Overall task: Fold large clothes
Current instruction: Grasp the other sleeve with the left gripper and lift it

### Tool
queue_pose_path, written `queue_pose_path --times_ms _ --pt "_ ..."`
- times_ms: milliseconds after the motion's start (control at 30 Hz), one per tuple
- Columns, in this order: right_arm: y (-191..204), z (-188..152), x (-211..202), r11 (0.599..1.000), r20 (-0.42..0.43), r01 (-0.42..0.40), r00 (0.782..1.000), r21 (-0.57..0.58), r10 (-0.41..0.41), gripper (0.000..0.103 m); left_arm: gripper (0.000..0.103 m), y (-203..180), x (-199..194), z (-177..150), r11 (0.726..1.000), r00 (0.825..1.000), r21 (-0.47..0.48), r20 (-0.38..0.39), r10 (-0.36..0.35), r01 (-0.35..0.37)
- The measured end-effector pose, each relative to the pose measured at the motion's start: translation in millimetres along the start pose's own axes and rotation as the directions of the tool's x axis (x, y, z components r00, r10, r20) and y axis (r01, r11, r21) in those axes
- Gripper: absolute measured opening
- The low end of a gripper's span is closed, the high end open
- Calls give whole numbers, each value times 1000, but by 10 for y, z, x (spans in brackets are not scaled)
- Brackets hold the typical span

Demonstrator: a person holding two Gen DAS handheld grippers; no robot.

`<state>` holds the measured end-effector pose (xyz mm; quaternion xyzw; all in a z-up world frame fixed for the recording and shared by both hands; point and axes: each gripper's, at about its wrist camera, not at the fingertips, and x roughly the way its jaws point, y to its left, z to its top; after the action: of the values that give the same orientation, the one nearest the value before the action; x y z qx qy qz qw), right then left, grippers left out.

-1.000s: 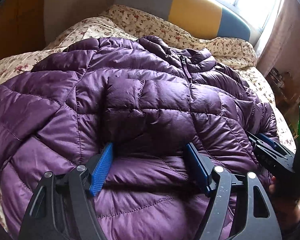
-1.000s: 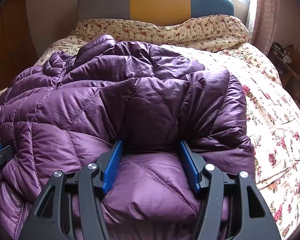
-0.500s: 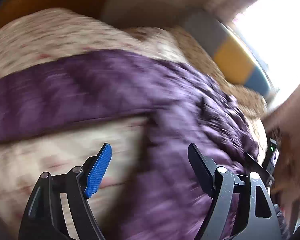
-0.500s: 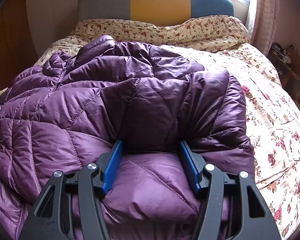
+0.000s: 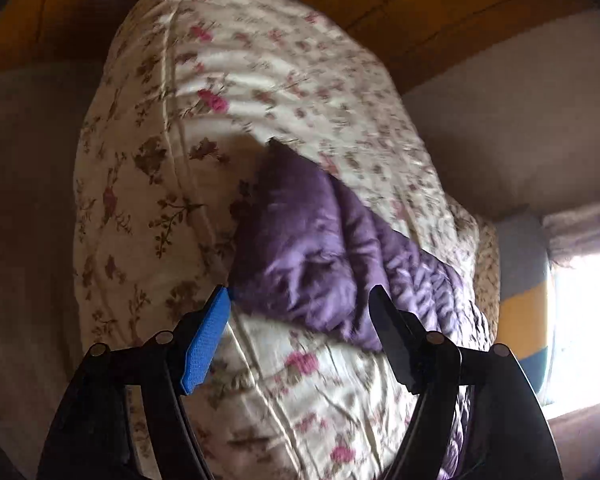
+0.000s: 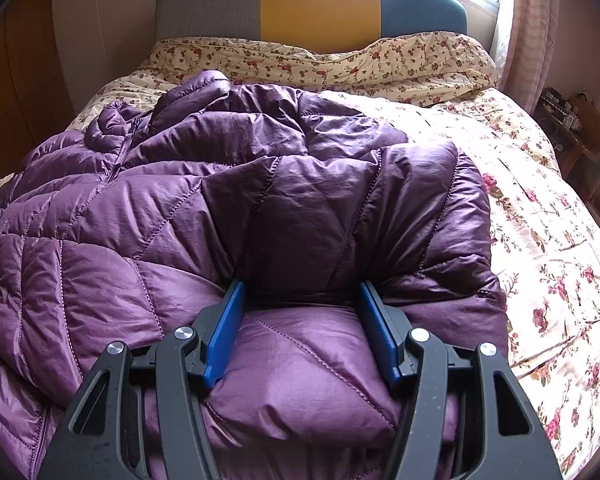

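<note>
A purple quilted puffer jacket (image 6: pixel 228 216) lies spread on a bed with a floral cover (image 6: pixel 548 248). My right gripper (image 6: pixel 302 328) is open, its blue-padded fingers (image 6: pixel 224 336) resting on the jacket's near folded edge with padded fabric bulging between them. In the left wrist view, rolled sideways and blurred, one end of the jacket (image 5: pixel 320 256) lies on the floral cover (image 5: pixel 220 92). My left gripper (image 5: pixel 300 340) is open and empty, just short of that purple end.
A grey, yellow and teal headboard (image 6: pixel 312 4) stands at the far end, with a bright window and curtain (image 6: pixel 528 20) at right. A cluttered side table (image 6: pixel 572 128) stands to the right of the bed. Wooden panels (image 5: pixel 400 8) show beyond the bed.
My left gripper has left the jacket's front edge and swung far left, its view rolled sideways. The right gripper has stayed in place on the jacket.
</note>
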<state>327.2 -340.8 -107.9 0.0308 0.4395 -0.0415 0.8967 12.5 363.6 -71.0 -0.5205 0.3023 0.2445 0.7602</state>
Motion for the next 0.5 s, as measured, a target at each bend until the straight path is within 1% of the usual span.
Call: queue_pose_path --times_ms 33,67,133,167,200,267,300,333,400,467,500 --pt "0 -1 -1 1000 0 -1 1000 1 1 58 71 -4 69 -14 1000 1000 -24 -11 2 -2" --pt "8 0 -3 1000 0 0 1000 0 0 58 71 -44 121 -18 1000 1000 -26 -5 12 -12" --pt "4 -3 1 1000 0 0 1000 -1 0 58 69 -105 109 -6 999 999 5 23 45 -45" --pt "4 -2 -1 1000 0 0 1000 0 0 58 53 -141 121 -10 998 998 22 33 60 -61" --pt "4 -3 -3 1000 0 0 1000 0 0 58 31 -174 132 -9 997 997 47 43 67 -69" --pt "6 -2 -5 1000 1 -1 1000 1 1 58 20 -188 213 0 997 999 61 22 46 -47" --pt "8 -1 -6 1000 0 0 1000 0 0 58 16 -224 209 -9 996 999 74 29 45 -47" --pt "6 -3 -2 1000 0 -1 1000 1 1 58 15 -256 204 -15 995 999 88 34 37 -40" --pt "7 -3 -3 1000 0 1 1000 0 -1 58 15 -467 186 -51 989 998 145 54 15 -23" --pt "5 -4 -5 1000 1 0 1000 0 0 58 15 -695 194 -91 977 998 212 61 -29 15" --pt "4 -4 -4 1000 0 0 1000 0 0 58 15 -856 207 -132 966 997 258 63 -40 23"
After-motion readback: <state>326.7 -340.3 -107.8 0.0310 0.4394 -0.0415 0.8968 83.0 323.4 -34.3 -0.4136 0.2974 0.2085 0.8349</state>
